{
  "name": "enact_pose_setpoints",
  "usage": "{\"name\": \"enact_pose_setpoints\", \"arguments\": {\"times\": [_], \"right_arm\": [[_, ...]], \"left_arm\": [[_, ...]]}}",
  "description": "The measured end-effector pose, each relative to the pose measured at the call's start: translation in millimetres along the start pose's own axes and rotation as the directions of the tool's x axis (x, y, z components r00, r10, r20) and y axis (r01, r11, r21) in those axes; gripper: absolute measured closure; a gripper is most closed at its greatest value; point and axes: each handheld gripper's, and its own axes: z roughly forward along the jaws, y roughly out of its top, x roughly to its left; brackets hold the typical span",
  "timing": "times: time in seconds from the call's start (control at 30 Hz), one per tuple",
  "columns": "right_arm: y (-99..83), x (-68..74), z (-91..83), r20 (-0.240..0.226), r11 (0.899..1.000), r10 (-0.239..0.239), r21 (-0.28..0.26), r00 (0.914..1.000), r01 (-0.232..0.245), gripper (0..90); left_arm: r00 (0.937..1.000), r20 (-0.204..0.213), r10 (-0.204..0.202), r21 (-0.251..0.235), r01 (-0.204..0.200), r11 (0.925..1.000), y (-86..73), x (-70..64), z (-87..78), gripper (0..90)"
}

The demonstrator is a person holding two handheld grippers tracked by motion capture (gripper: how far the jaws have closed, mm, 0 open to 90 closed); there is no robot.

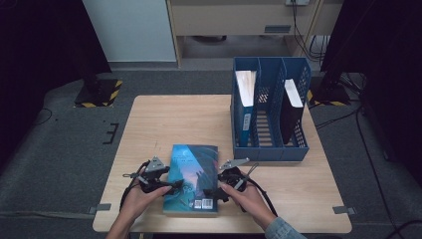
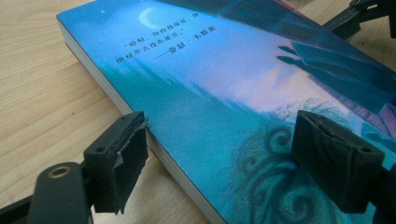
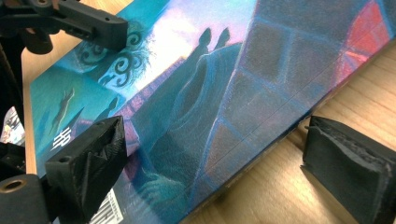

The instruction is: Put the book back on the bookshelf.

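Both tongs (image 1: 171,186) (image 1: 212,191) straddle opposite edges of the blue book (image 1: 191,172), jaws apart.

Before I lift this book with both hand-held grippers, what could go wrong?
1. Both jaw pairs stand open astride the book's long edges, one jaw over the cover and one beside it, so a shallow bite may slip.
2. The left hand-held gripper and right hand-held gripper sit near the barcode end; the far end could sag.
3. The file rack stands close; a swing might knock it.

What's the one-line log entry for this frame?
book flat on table | left gripper open, straddling left edge | right gripper open, straddling right edge | not lifted
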Motion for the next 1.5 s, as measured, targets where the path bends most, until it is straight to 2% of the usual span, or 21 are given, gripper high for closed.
{"name": "enact_pose_setpoints", "arguments": {"times": [0.43,0.57,0.77,0.93,1.07,1.33,1.5], "right_arm": [[2.8,-2.6,1.7,-0.009,1.000,-0.010,0.004,0.9999,0.010,5.1],[2.8,-1.2,2.0,0.002,1.000,-0.003,0.001,1.0000,0.003,6.1],[5.8,6.1,7.9,0.005,1.000,-0.012,0.000,0.9999,0.012,7.1],[6.9,8.7,10.0,0.002,1.000,-0.018,0.004,0.9998,0.018,7.6],[6.9,10.3,11.9,-0.010,1.000,-0.003,0.014,0.9999,0.003,7.5],[8.0,10.0,12.6,-0.016,1.000,-0.006,0.026,0.9999,0.007,6.6],[12.2,11.1,14.3,-0.023,0.998,-0.015,0.061,0.9996,0.016,3.0]], "left_arm": [[1.0000,0.005,0.005,-0.004,-0.005,1.0000,1.9,4.7,2.1,17.6],[0.9999,-0.014,0.003,-0.005,-0.003,1.0000,1.9,2.7,1.5,17.1],[0.9994,-0.034,-0.008,0.002,0.008,1.0000,-1.0,7.6,-3.7,16.1],[0.9990,-0.043,-0.016,0.002,0.016,0.9999,-2.4,7.8,-5.6,16.0],[0.9984,-0.055,-0.014,0.003,0.014,0.9999,-3.5,7.3,-7.8,16.0],[0.9982,-0.030,-0.051,0.005,0.052,0.9987,-7.8,8.5,-9.8,16.0],[0.9983,-0.026,-0.052,0.008,0.052,0.9986,-7.6,9.0,-9.7,15.9]]}}
